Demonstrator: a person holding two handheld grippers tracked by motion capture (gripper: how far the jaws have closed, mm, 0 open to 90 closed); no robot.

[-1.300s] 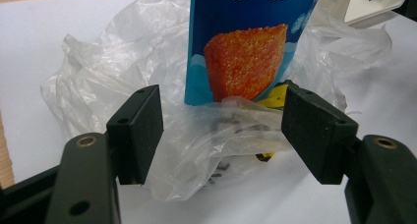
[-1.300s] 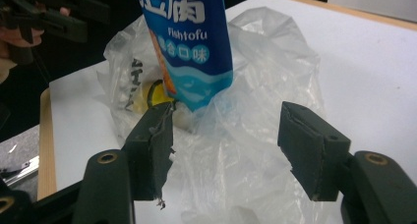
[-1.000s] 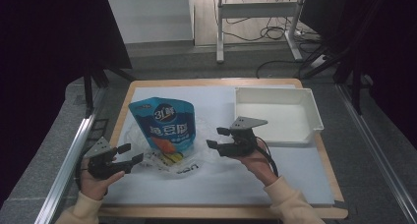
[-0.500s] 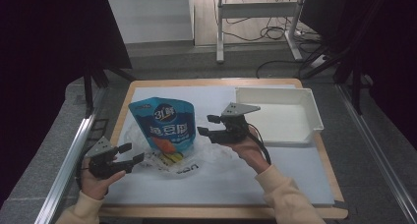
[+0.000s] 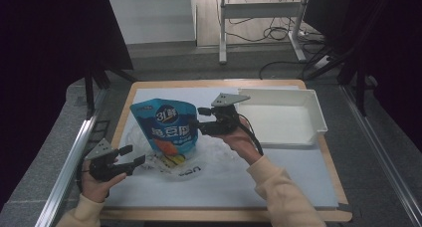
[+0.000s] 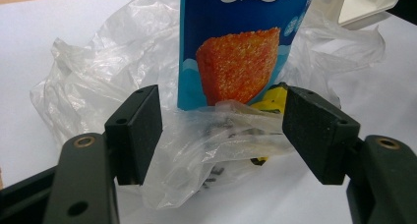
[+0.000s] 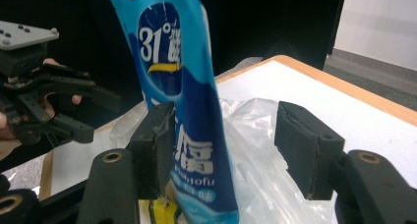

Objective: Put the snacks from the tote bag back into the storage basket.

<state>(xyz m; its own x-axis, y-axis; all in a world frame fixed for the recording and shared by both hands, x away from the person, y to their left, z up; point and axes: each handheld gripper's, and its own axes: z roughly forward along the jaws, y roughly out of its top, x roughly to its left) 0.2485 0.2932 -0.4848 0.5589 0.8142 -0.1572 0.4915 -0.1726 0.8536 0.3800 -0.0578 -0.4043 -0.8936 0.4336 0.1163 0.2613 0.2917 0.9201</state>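
High view first: a blue snack pouch (image 5: pixel 166 126) stands upright near the middle of the white table mat (image 5: pixel 298 172), its base sunk in a crumpled clear plastic bag (image 5: pixel 209 152). An empty white tray (image 5: pixel 318 117) sits well apart to the right. The right gripper (image 5: pixel 196 118) is raised at the pouch's right edge, pointing left into it, jaws spread. The left gripper (image 5: pixel 130 155) rests low on the mat, just left of the bag, pointing right, jaws also spread. Of the two, the right is clearly the nearer to the pouch; the left is nearer to the loose film.

Left gripper view: the left gripper (image 6: pixel 221 130) stands wide apart, pinching nothing. A fold of the clear plastic bag (image 6: pixel 216 135) lies between the jaws, and the snack pouch (image 6: pixel 236 52) rises just beyond them, its long axis vertical.

Right gripper view: the right gripper (image 7: pixel 226 145) is spread, with the snack pouch (image 7: pixel 189 111) seen edge-on inside the gap, lying against the jaw at left in this view and well clear of the other. The pouch's long axis runs upward across the jaws' closing line, so I judge that simply closing here would clamp its side edge. The plastic bag (image 7: pixel 260 160) sits behind it, and the left gripper (image 7: pixel 83 111) shows farther off.
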